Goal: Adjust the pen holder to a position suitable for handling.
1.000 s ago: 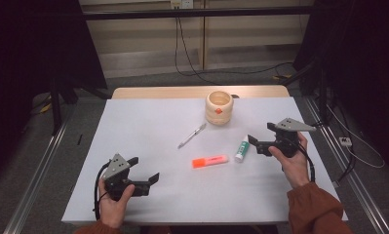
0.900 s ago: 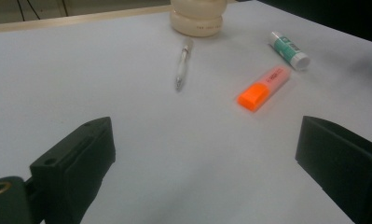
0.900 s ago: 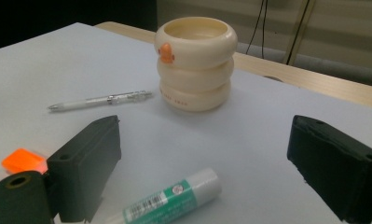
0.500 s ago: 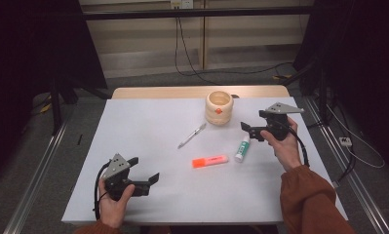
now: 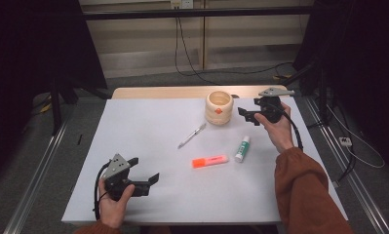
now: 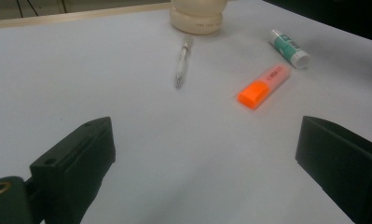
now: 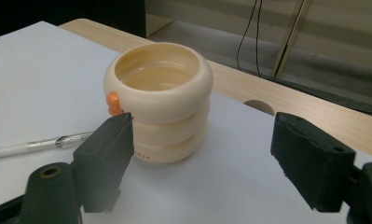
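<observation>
The desk (image 5: 148, 126) is a white sheet over a pale wooden top whose far edge shows as a strip, and it stands in a dim room with metal rails on the floor at either side, dark stands, and cables hanging along the back wall.

At the near left, the left tongs (image 5: 145, 171) rest low over bare desk in a hand, jaws spread wide with nothing between them. Ahead of them lie one clear pen (image 5: 192, 136), one orange highlighter (image 5: 210, 161) and one green-and-white glue stick (image 5: 242, 148), each apart from the others in the middle of the desk.

One cream ribbed cup (image 5: 219, 107) stands upright near the far edge, a small orange mark on its side. In the left gripper view its top is cut off by the frame.

At the far right, the right tongs (image 5: 246, 116) are held just beside the cup, jaws wide apart and gripping nothing. In the right gripper view the cup (image 7: 158, 105) stands ahead between the two jaws; whether the left jaw touches it is hard to tell. The pen's far end is cut off there.
</observation>
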Tool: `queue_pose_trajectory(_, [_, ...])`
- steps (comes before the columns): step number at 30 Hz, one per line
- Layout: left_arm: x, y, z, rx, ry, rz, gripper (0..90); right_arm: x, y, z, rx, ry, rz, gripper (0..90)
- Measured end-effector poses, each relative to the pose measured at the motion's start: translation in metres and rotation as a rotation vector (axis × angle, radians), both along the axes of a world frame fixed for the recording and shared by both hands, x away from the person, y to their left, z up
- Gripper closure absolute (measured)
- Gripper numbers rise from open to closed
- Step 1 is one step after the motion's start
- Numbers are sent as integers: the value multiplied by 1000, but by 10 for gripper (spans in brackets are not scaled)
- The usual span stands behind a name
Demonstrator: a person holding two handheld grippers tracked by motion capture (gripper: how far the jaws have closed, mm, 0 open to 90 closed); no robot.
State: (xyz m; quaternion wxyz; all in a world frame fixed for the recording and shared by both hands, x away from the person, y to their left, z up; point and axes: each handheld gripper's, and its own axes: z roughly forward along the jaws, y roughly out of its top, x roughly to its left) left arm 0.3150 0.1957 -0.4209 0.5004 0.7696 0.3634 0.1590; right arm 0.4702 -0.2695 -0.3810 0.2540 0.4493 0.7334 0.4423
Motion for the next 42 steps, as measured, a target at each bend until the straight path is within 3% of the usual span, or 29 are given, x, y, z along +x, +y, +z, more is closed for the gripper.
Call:
queue_pose_trajectory(7, [0,0,0,-2,5,-1,45,27,7,-3,-23,64,4,243])
queue_pose_trajectory(11, [0,0,-1,-9,8,-2,45,40,8,-1,-23,76,-13,245])
queue_pose_trajectory(12, [0,0,-1,-7,10,-1,45,49,9,3,-1,82,-10,253])
queue_pose_trajectory(15, [0,1,-1,-7,12,0,45,57,10,8,10,84,-13,282])
queue_pose_trajectory(18, [0,1,-1,-10,13,-3,45,73,16,12,-5,119,18,324])
queue_pose_trajectory(20, [0,1,-1,-9,11,-5,45,75,18,12,-5,126,25,331])
queue_pose_trajectory(22, [0,1,-1,-9,12,-4,45,85,29,10,-31,147,36,352])
queue_pose_trajectory(32, [0,3,-1,-12,20,-5,45,99,45,-9,-63,183,32,455])
queue_pose_trajectory(42, [0,4,-2,-13,23,-7,45,107,46,-17,-72,188,18,703])
